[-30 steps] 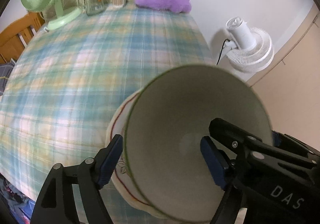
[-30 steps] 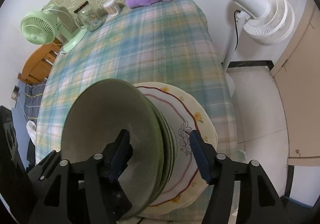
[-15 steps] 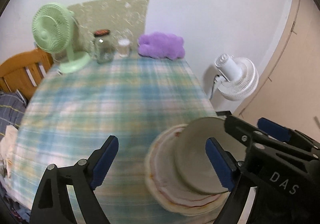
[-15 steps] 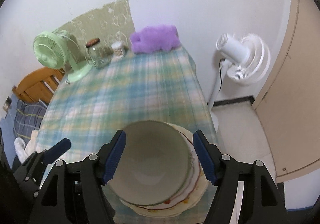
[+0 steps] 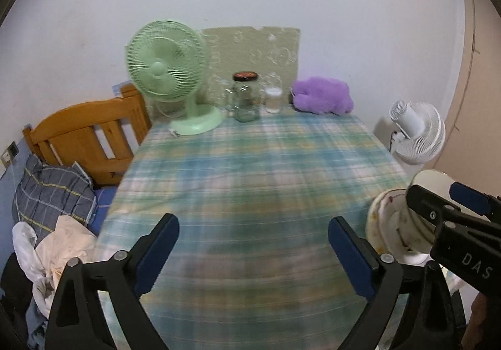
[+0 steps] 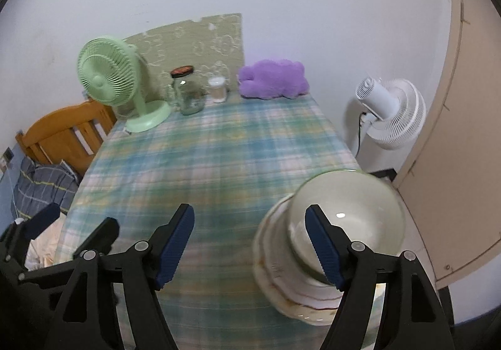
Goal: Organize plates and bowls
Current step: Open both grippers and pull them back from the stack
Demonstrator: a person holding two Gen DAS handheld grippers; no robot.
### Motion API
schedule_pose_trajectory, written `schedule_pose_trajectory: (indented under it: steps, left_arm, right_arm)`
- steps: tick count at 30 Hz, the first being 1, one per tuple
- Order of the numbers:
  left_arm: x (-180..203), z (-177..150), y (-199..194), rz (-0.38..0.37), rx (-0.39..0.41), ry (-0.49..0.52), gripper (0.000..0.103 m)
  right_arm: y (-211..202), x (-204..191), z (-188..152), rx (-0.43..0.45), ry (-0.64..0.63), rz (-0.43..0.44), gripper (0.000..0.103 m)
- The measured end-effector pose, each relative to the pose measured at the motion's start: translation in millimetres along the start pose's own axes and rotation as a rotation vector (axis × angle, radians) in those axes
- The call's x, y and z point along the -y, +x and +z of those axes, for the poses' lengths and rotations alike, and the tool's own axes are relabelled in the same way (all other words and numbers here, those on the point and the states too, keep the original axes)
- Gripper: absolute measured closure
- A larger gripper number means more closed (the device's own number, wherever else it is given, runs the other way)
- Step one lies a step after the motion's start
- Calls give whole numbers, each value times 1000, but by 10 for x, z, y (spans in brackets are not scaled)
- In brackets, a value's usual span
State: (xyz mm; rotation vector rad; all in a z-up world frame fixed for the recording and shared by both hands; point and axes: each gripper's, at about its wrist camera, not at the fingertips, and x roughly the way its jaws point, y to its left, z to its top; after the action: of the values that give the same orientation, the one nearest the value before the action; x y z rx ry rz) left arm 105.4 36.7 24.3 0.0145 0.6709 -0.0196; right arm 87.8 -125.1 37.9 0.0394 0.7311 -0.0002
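Going left to right, the left wrist view alone shows crumpled bedding (image 5: 53,193) beside the wooden headboard (image 5: 87,131). The left gripper (image 5: 253,251) hangs over the tabletop (image 5: 250,168) with fingers wide apart, holding nothing. The right gripper (image 6: 250,243) is likewise spread and empty. Only the right wrist view shows the inside of the pale green bowl (image 6: 347,212), stacked on plates (image 6: 275,268) at the tabletop's near right corner, close to its edge. The plaid middle lies open. A white fan (image 6: 391,112) stands past the right edge.
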Motion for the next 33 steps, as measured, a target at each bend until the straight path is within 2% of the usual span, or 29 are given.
schedule_pose_trajectory:
  steps: [3,6,13,17,26,33]
  left_arm:
    - [-178,-137,-66,17,33,-40,0]
    - [-284,-288,-136,46,77,-57,0]
    - [-388,-634,-296,78,77,-64,0]
    - [-389,-757,-384,58,87,-52,0]
    - [-371,-843,-510,42,99,-80,0]
    - [-306,-854,-584,33,113,-62,0]
  right_arm:
    - [-34,-141,-148,36,-22,4,21]
    - [-56,-247,-265,62,-39,17,21]
    - [-184,-351,-611,92,-46,28,19]
    - [-294,-364,-776,109,-43,25,18]
    - [-478,-332,-906,138,-42,2,17]
    - [-578,-256,-938,152,-32,-6,17]
